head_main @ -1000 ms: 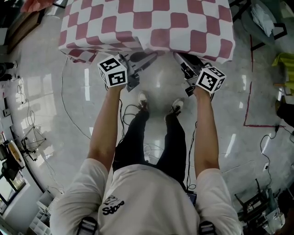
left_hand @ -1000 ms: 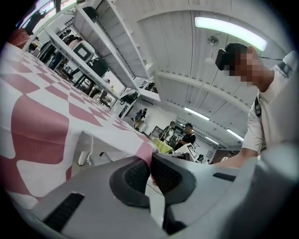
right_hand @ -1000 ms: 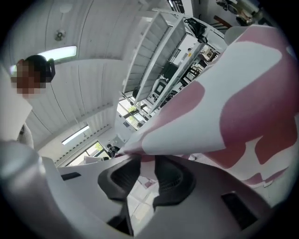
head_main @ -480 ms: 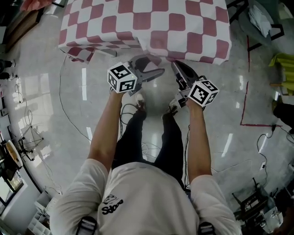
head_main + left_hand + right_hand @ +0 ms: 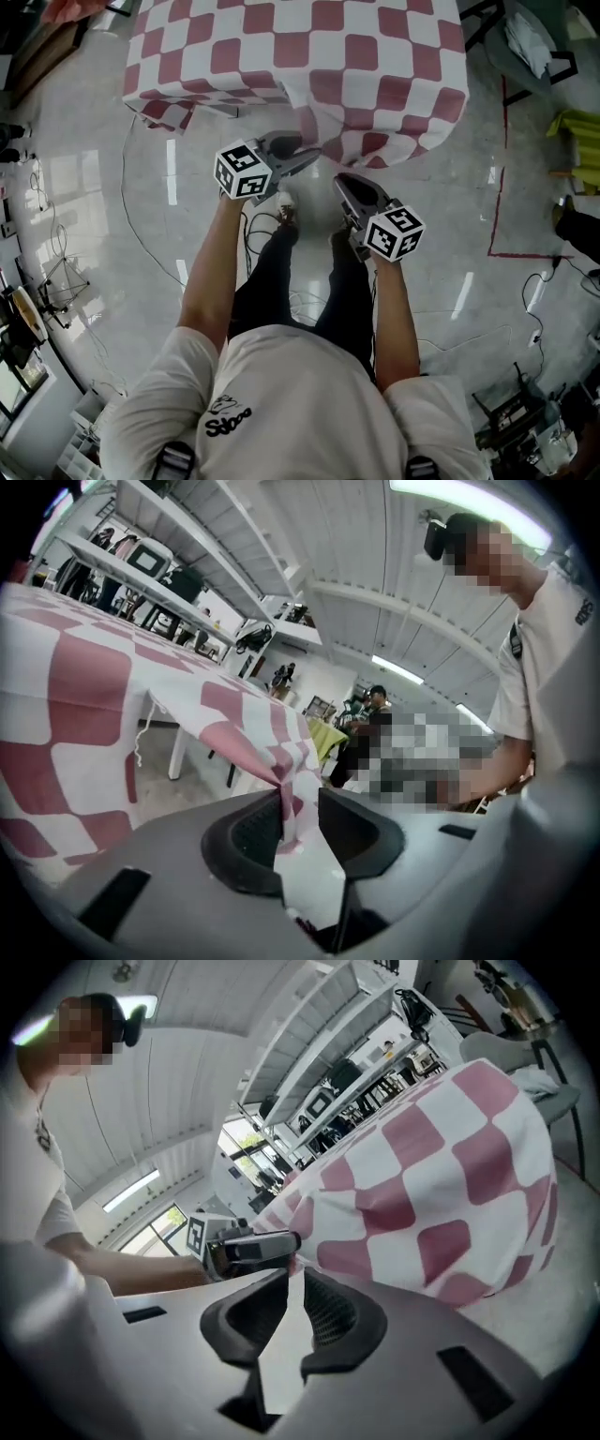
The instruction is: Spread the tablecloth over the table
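— Where is the tablecloth (image 5: 300, 47) laid?
— Over the table (image 5: 176, 750), on the far side.
— And nearer?
— A fold is found between the left gripper's (image 5: 311, 156) jaws, just closing. The right gripper (image 5: 345, 181), its jaws just opening on nothing, is held nearer, rightward, apart from it.

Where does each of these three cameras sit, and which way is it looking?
Head view: on the person's head, looking steeply down at tablecloth, arms, legs, left gripper and right gripper.
Left gripper view: on the left gripper, along jaws that just closed partway, tablecloth loose between; shirt at right.
Right gripper view: on the right gripper, along empty jaws just opened slightly; left arm shows.
Both gripper views share the tablecloth.
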The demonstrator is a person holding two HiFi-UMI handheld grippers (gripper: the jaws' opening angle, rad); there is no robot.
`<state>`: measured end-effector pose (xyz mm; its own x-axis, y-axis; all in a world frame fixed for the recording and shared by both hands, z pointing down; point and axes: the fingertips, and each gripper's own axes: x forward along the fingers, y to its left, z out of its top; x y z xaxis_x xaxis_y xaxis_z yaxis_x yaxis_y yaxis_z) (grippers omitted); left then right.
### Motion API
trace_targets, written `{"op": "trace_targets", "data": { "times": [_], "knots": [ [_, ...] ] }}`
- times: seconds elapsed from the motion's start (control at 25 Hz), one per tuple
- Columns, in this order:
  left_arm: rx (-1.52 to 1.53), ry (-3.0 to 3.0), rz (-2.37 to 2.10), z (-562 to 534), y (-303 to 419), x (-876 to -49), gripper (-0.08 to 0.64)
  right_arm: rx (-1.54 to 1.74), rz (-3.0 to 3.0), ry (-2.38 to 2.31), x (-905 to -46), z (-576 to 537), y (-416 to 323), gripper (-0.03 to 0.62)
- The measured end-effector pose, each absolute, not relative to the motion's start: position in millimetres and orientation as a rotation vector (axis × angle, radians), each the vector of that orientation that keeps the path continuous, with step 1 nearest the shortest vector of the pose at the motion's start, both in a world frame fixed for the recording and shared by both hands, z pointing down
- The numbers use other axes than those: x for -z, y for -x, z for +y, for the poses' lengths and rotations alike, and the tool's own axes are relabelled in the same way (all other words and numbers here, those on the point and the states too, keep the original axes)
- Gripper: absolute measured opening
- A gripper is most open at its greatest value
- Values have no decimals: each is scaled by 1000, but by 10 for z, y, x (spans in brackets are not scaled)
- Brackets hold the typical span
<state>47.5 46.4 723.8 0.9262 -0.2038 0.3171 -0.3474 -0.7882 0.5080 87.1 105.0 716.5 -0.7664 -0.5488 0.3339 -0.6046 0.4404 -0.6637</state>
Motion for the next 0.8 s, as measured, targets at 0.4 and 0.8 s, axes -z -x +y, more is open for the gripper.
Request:
{"op": "trace_targets", "data": {
  "times": [0.4,0.8],
  "knots": [
    [-615,-2339,-729,332,103,-7333,221,-899,-2407,-1278,-6647,555,-1678,120],
    [-408,-2562,-979,-288,115,-5543,82,-522,-2413,-1403,-5135,-171,-2015,51]
  ]
}}
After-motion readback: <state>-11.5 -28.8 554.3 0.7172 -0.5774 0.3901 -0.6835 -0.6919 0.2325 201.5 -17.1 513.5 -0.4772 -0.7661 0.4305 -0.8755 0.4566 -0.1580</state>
